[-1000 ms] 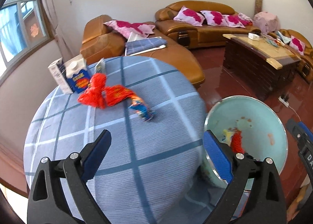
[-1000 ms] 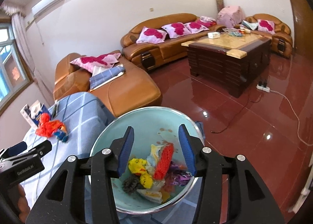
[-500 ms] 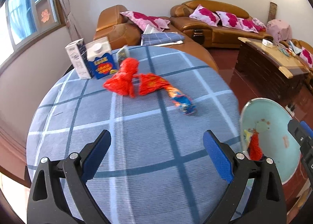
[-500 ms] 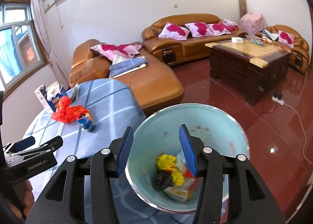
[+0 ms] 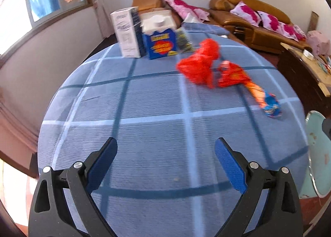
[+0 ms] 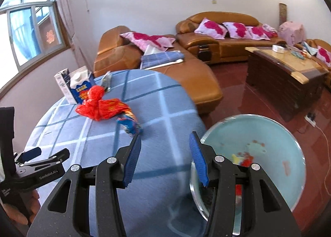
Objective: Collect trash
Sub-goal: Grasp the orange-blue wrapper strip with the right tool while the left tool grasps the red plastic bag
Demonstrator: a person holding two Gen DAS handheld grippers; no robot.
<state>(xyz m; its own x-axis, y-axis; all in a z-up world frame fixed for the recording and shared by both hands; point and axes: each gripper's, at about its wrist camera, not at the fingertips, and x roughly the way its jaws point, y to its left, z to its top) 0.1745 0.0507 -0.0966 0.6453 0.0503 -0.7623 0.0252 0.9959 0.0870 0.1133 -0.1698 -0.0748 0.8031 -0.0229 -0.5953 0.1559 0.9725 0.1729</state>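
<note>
On the round table with a blue checked cloth [image 5: 144, 133] lie a crumpled red plastic bag [image 5: 198, 65], a red wrapper [image 5: 233, 75] and an orange-blue wrapper [image 5: 269, 104]; they also show in the right wrist view: bag [image 6: 93, 102], wrapper [image 6: 129, 123]. My left gripper [image 5: 165, 162] is open and empty above the near cloth. My right gripper [image 6: 164, 156] is open and empty over the table's right edge. A light-blue trash bin [image 6: 258, 148] beside the table holds several scraps; its rim shows in the left wrist view [image 5: 316, 154].
A white carton [image 5: 127, 32], a blue-and-white carton [image 5: 160, 34] and a dark packet [image 5: 183, 39] stand at the table's far side. Brown sofas [image 6: 206, 30] and a dark coffee table [image 6: 285, 71] lie beyond on a red floor.
Both grippers have swung left, away from the bin and over the table. The red trash now sits closer and more central. The bin has shifted to the right edge of both views.
</note>
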